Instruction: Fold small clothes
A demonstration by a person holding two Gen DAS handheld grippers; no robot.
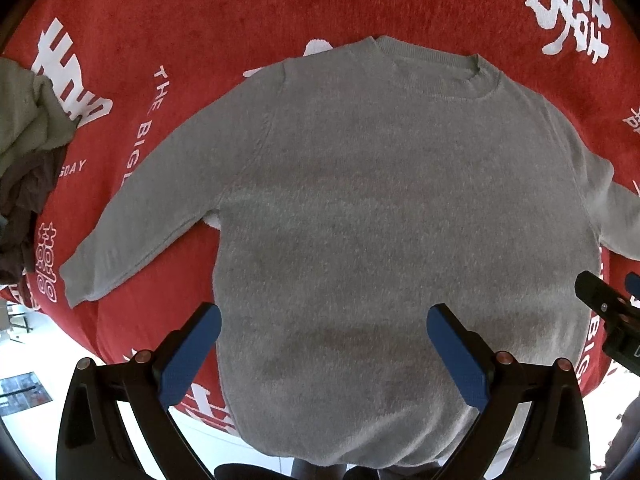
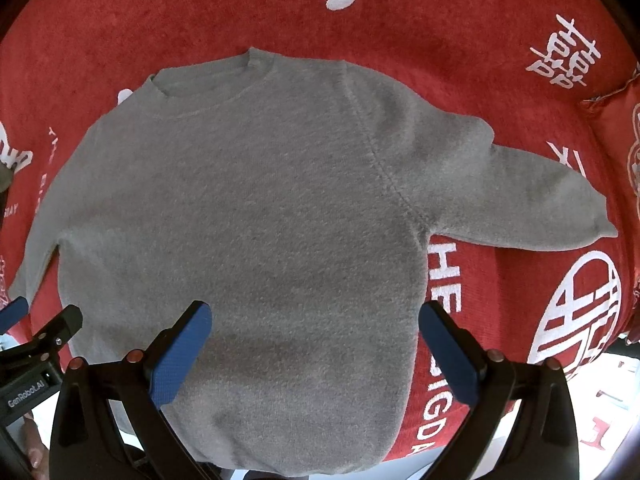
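Observation:
A small grey knitted sweater lies flat on a red cloth, neck away from me, both sleeves spread outward. Its left sleeve angles down to the left; its right sleeve reaches to the right. My left gripper hovers open above the sweater's lower left part, blue pads wide apart and holding nothing. My right gripper hangs open over the lower right part of the same sweater, also with nothing in it. Each gripper shows at the edge of the other's view.
The red cloth carries white lettering and covers the whole surface. A heap of other clothes, green and dark, sits at the far left. A red cushion lies at the right edge. The near edge drops to a pale floor.

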